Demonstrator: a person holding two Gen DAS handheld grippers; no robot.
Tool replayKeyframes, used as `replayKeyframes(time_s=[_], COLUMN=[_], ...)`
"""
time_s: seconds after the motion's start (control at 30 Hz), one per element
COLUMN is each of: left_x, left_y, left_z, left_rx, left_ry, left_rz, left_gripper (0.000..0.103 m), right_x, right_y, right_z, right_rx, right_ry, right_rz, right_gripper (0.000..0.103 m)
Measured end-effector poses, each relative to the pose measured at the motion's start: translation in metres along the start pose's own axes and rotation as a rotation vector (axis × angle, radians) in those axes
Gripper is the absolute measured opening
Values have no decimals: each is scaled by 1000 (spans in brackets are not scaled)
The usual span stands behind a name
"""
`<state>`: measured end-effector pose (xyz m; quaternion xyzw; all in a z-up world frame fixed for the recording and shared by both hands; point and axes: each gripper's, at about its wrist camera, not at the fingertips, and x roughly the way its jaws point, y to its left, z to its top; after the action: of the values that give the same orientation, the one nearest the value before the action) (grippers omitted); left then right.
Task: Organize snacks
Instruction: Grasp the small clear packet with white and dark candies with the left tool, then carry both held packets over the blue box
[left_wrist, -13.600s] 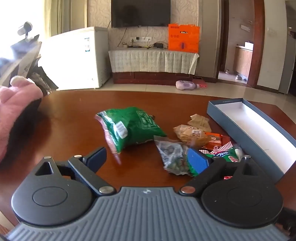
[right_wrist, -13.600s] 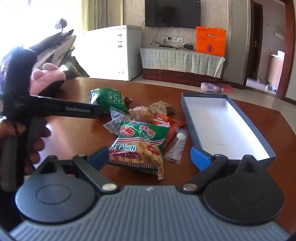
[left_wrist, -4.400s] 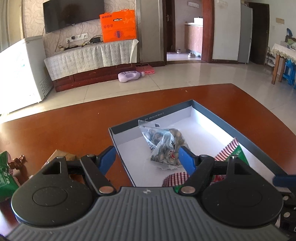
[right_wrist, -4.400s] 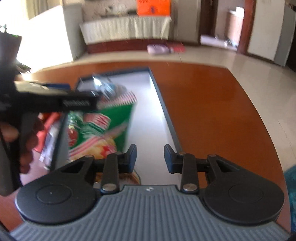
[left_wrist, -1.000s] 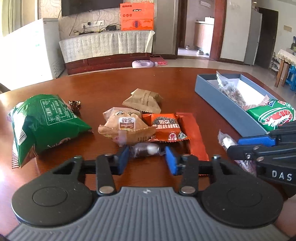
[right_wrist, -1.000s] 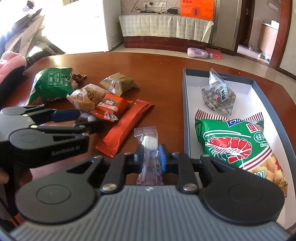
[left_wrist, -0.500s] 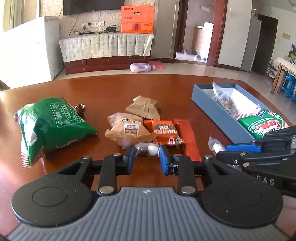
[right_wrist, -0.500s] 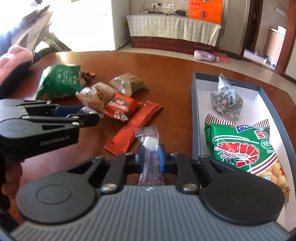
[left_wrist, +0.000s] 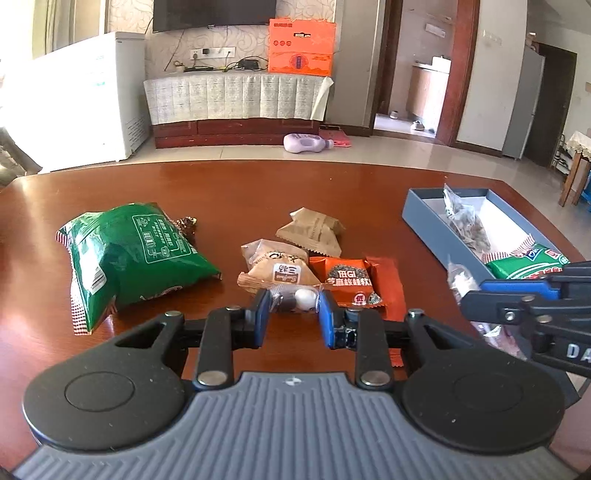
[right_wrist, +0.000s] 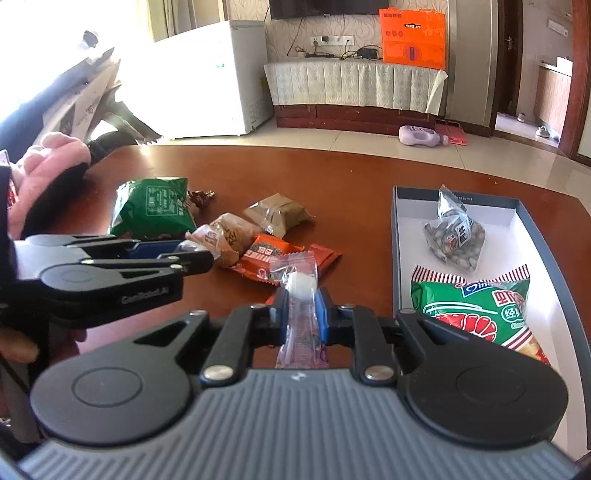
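The left gripper (left_wrist: 293, 308) was nearly closed on a small clear-wrapped candy (left_wrist: 295, 298), its blue pads touching both ends of the wrapper, which held a white piece and a dark piece. Whether the candy was lifted off the table (left_wrist: 258, 184) or still resting on it could not be told from this view. Just beyond it lay a tan pastry packet (left_wrist: 275, 267), an orange snack packet (left_wrist: 345, 280) overlapping a long red-orange sachet (left_wrist: 386, 288), and a brown wrapped snack (left_wrist: 312, 230) farther back. A large green chip bag (left_wrist: 136, 251) sat toward the table's left side, with a small gold-brown foil sweet (left_wrist: 186, 225) at its far corner.

The right gripper (right_wrist: 298, 314) was closed tight on a second clear candy wrapper (right_wrist: 297, 284), a white sweet showing just above the pads and the pinkish tail of the wrapper hanging down between the fingers toward the camera. It was held near the table's near edge, between the loose snacks and the blue-grey box (right_wrist: 393, 236).

The box stood at the table's right side. Inside it, a clear bag of nuts (right_wrist: 454, 236) leaned near the far end, and a green prawn-cracker bag (right_wrist: 476, 306) lay nearer the front. A pink-and-black plush object (right_wrist: 48, 162) rested at the table's far left edge.
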<state>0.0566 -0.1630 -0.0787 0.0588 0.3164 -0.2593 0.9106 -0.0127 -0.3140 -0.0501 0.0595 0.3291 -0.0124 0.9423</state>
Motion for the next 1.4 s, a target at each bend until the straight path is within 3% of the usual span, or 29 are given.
replayKeyframes(time_s=[0.63,1.4], left_x=[2,4], left_y=[-20,-42], left_z=[8,15], left_rx=[16,26], left_ry=[-26,-34], left_rz=[47,38], left_gripper=[33,33], right_x=[-24,-44], right_y=[-8,-14], right_z=[3,2], right_rx=[0,-5], right_ry=[-55,-90], right_rz=[24,38], right_gripper=[19,19])
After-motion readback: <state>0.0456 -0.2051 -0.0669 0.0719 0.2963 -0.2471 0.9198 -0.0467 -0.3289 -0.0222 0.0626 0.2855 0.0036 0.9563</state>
